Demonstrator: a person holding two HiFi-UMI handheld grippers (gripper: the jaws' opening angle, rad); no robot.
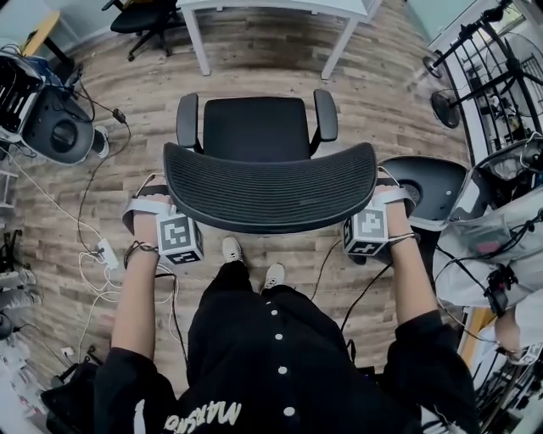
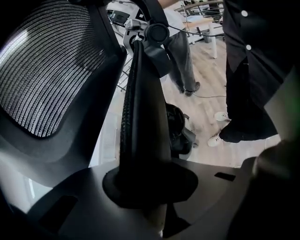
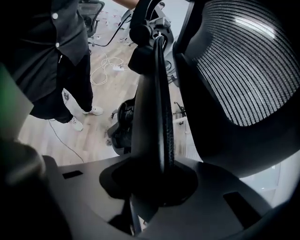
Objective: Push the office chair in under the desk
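Now, chair backrest (image 1: 270,182) in both grippers (image 1: 172,222) (image 1: 376,217)

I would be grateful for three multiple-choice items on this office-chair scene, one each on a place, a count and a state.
1. Where is the white desk relative to the office chair?
A. beyond the seat, across a strip of floor
B. behind the person
C. directly over the seat

2. How many armrests does the chair have?
A. none
B. one
C. two

3. How does the chair stand?
A. tipped on its side
B. upright, not yet under the desk
C. pushed fully under the desk

Key: 1 A, the desk legs stand past the seat with bare wood floor between; 2 C, one armrest flanks each side of the seat; 3 B, the whole seat shows short of the desk.
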